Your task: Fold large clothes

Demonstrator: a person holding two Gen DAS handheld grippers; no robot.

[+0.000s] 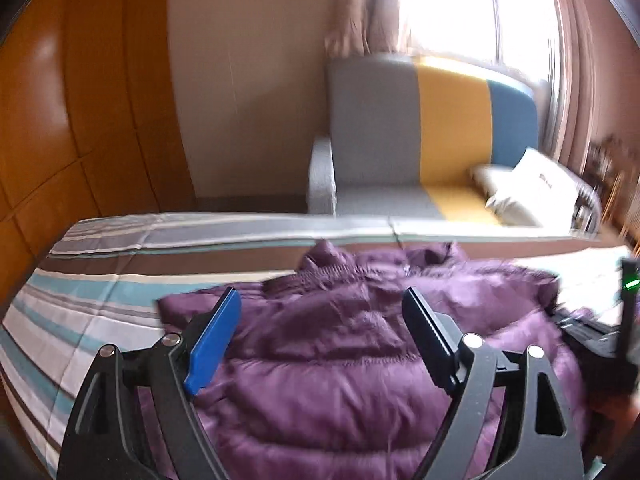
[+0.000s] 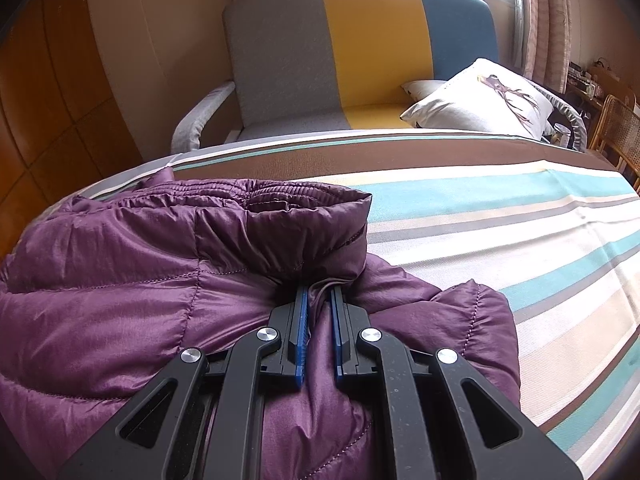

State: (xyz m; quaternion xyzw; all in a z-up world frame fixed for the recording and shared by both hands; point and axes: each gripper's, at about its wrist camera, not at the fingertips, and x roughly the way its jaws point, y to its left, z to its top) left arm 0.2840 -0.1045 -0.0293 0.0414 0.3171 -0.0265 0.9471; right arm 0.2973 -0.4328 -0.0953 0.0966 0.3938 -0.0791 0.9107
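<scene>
Striped bed [image 2: 500, 240]: purple jacket [image 2: 120, 280] pinched, right gripper [image 2: 320, 300].

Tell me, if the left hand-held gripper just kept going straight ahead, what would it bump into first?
Most likely the purple puffer jacket. The left hand-held gripper is open and the jacket fills the gap between its fingers. How far off the fabric lies is hard to judge from this blurred view.

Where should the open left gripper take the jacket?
Probably the loose flat corner of the jacket on its left, coming in low from the bedsheet side. That edge looks thin, the middle puffy. The right gripper already pinches a fold.
</scene>
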